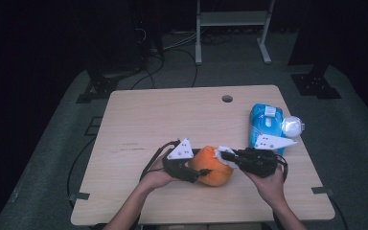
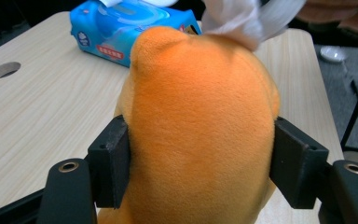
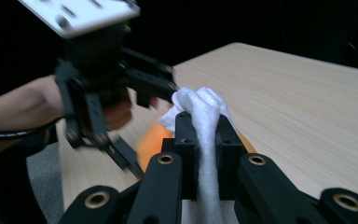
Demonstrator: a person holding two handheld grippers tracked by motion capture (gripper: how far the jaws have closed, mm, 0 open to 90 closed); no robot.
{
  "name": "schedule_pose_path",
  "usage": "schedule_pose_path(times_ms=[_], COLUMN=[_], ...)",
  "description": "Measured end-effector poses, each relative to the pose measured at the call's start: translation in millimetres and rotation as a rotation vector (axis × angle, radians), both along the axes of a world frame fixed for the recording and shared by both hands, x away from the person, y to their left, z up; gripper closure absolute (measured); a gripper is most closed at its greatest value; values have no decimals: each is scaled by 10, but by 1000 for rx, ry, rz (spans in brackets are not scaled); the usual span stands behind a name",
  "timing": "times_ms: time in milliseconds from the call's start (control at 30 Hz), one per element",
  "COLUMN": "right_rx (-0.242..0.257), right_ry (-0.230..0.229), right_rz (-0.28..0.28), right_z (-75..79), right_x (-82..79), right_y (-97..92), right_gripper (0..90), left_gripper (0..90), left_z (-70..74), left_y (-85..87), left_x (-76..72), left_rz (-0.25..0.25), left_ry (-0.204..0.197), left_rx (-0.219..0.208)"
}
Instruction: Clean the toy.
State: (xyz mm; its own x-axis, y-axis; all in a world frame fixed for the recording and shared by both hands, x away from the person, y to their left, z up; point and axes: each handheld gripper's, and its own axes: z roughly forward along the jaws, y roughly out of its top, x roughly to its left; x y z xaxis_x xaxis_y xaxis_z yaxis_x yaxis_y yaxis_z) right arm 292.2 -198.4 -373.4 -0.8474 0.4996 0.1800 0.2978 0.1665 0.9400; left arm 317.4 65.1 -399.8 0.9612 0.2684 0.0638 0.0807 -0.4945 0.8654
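A person sits at a pale wooden table [image 1: 139,120], seen from above, with a black two-jaw gripper in each hand. Both grippers meet near the table's front edge, a little right of centre.

The left gripper [image 1: 197,171] grips an orange plush toy [image 1: 214,165]. In the left gripper view its two black pads press into the toy's [image 2: 200,135] soft sides, one on each side, and the fabric bulges between them. The toy's rounded top points away from the camera.

The right gripper [image 1: 225,155] comes in from the right, and its jaws are pinched tightly on a white tissue [image 1: 226,157]. In the right gripper view the tissue [image 3: 204,140] runs as a twisted strip between the two closed pads and puffs out above them. The tissue touches the top of the toy, at the end that faces the right gripper. In the left gripper view the tissue [image 2: 242,21] lies against the toy's far upper edge.

Behind the right hand, near the table's right edge, lies a blue pack of wipes [image 1: 266,125]. A white ball [image 1: 292,126] sits just beside it on the right. A round hole [image 1: 227,98] is cut in the table near its far edge.
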Motion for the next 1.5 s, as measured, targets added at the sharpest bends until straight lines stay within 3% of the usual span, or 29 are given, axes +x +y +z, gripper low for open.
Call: schedule_pose_path(times_ms=[100,133,167,200,300,333,433,567,600,700,833,867,933,1100,1200,1367,1500], right_rx=[-15,-45,-45,-39,-51,-56,-44,-42,-58,-78,-83,-67,-58,-69,-65,-67,-52], right_ry=[-20,-42,-42,-24,-12,21,51,14,-18,-27,26,78,121,156,204,206,168], right_rz=[14,7,7,-9,-47,-68,-71,-28,-11,-17,-64,-72,-84,-101,-102,-109,-99], right_z=[39,33,33,1,-54,-133,-182,-106,-54,-51,-188,-293,-394,-501,-585,-569,-467], right_x=[-34,-42,-42,-17,27,76,101,36,-6,-18,78,133,184,237,277,275,239], right_y=[76,120,120,90,35,-18,-42,33,93,118,20,-40,-77,-101,-99,-103,-72], right_gripper=[822,820,820,820,821,821,821,821,821,820,821,820,820,820,819,820,820], left_gripper=[319,322,324,324,325,324,324,324,324,324,324,323,321,305,294,287,278], left_z=[31,72,72,82,75,68,51,16,19,32,-6,-38,-67,-109,-138,-146,-123], left_y=[-25,-32,-32,-13,16,28,11,-25,-40,-31,14,46,90,197,254,241,178], left_x=[-32,-59,-59,-58,-37,-21,-19,-15,-30,-35,2,43,89,161,200,191,141], left_rz=[-19,-22,-22,-9,-3,5,6,1,-4,-4,11,15,25,25,23,23,13], left_ry=[-1,-25,-25,-40,-34,-21,-15,4,2,-3,19,32,54,92,116,114,89], left_rx=[-4,9,9,26,30,22,39,50,45,53,47,48,42,31,27,15,32])
